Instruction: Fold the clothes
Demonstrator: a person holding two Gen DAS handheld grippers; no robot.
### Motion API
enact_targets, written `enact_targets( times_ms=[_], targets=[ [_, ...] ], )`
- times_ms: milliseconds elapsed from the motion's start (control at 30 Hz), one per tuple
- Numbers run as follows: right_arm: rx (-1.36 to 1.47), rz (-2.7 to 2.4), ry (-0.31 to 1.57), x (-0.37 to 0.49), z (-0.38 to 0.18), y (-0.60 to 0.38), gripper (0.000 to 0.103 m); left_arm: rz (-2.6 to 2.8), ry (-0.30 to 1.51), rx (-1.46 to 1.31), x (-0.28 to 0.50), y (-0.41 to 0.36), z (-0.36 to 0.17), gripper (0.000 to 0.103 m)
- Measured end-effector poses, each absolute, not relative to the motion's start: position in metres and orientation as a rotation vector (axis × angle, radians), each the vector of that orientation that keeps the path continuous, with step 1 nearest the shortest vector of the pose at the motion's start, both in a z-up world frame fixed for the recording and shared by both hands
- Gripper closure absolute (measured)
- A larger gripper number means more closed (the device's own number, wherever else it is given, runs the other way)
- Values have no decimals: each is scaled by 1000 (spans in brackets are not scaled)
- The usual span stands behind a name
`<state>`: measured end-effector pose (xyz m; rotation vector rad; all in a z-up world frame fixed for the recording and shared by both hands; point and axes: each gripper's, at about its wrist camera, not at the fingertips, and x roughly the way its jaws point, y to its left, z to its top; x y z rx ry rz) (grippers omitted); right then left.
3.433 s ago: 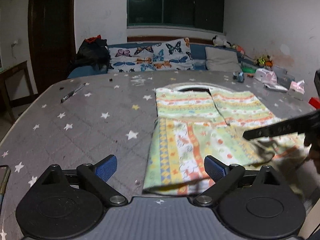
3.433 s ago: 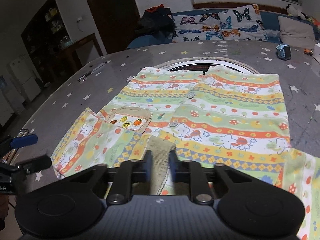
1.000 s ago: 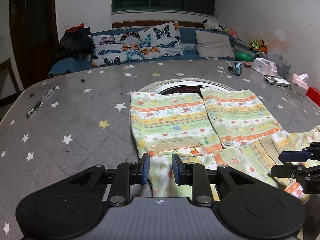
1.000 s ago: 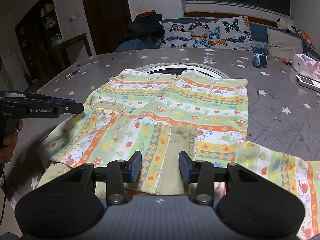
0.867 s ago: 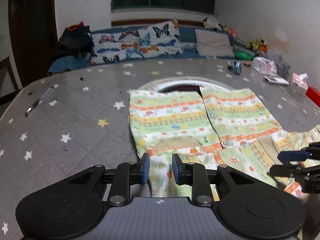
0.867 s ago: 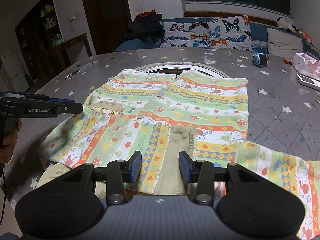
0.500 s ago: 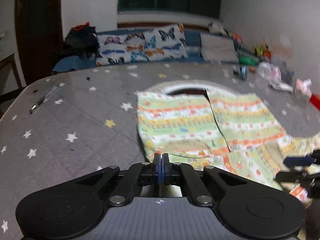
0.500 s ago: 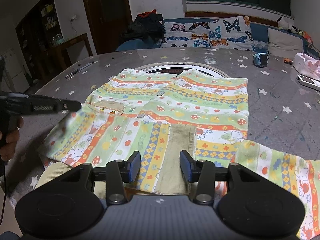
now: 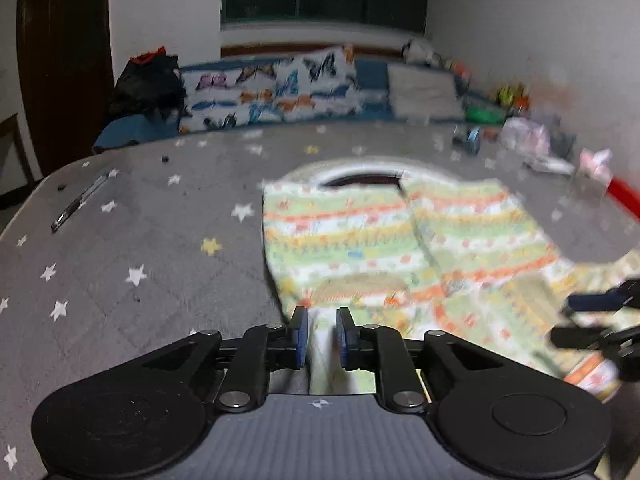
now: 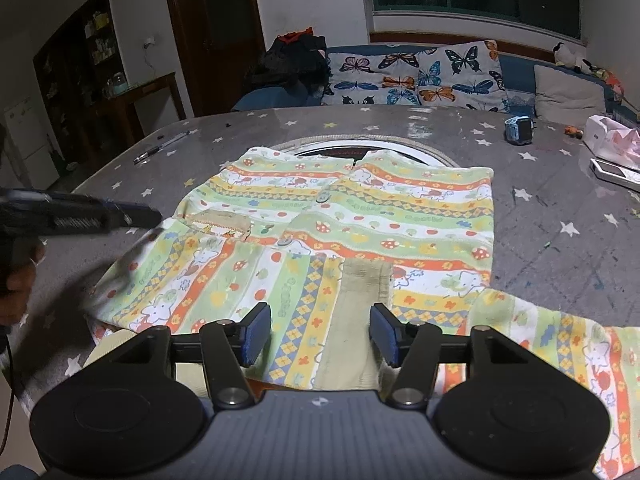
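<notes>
A striped cartoon-print child's shirt (image 10: 360, 216) lies flat on the grey star-print table (image 10: 560, 248), its left sleeve (image 10: 208, 280) folded across the lower front. My right gripper (image 10: 320, 340) is open above the sleeve's beige cuff (image 10: 360, 312), holding nothing. My left gripper (image 9: 322, 338) is narrowly open at the shirt's near left edge (image 9: 324, 344), with pale fabric between the pads; the view is blurred. It also shows in the right wrist view (image 10: 132, 216) at the shirt's left side. The right sleeve (image 10: 560, 360) lies spread at the near right.
A pen (image 10: 160, 148) lies at the far left of the table. A blue tape measure (image 10: 519, 130), a tissue pack (image 10: 612, 140) and a phone (image 10: 616, 174) sit at the far right. A sofa with butterfly pillows (image 10: 420, 76) stands behind the table.
My left gripper shut at the shirt's left edge half a second ago and has now parted slightly. My right gripper has opened wider over the cuff. The shirt has hardly moved.
</notes>
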<state>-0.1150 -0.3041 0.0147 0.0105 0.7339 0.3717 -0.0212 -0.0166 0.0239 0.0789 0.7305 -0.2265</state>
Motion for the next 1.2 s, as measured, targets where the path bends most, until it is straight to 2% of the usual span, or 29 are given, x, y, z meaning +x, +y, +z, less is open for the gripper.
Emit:
enact_targets(
  times_ms=[33, 133, 267, 667, 700, 767, 833, 900, 1033, 1200],
  targets=[
    [11, 371, 732, -116, 15, -305, 46, -228, 733, 84, -20, -17, 21, 87],
    [10, 368, 727, -118, 17, -306, 43, -229, 728, 95, -21, -18, 14, 99],
    [14, 365, 727, -119, 17, -308, 42, -184, 692, 23, -29, -4, 23, 103],
    [11, 332, 731, -125, 11, -321, 42, -144, 726, 19, -25, 3, 15, 102],
    [15, 320, 727, -127, 12, -325, 42, -143, 727, 26, -26, 2, 15, 98],
    [32, 287, 724, -132, 13, -335, 42, -137, 727, 34, -27, 1, 18, 97],
    [54, 234, 721, -138, 13, -351, 42, -137, 722, 28, -31, 0, 22, 87],
    [62, 171, 712, -144, 14, -367, 43, -138, 708, 28, -35, -2, 28, 59],
    [69, 14, 691, -153, 14, -404, 43, -176, 671, 63, -46, -16, 38, 46],
    [77, -187, 664, -162, 12, -455, 43, -236, 652, 68, -57, -33, 44, 22]
  ],
)
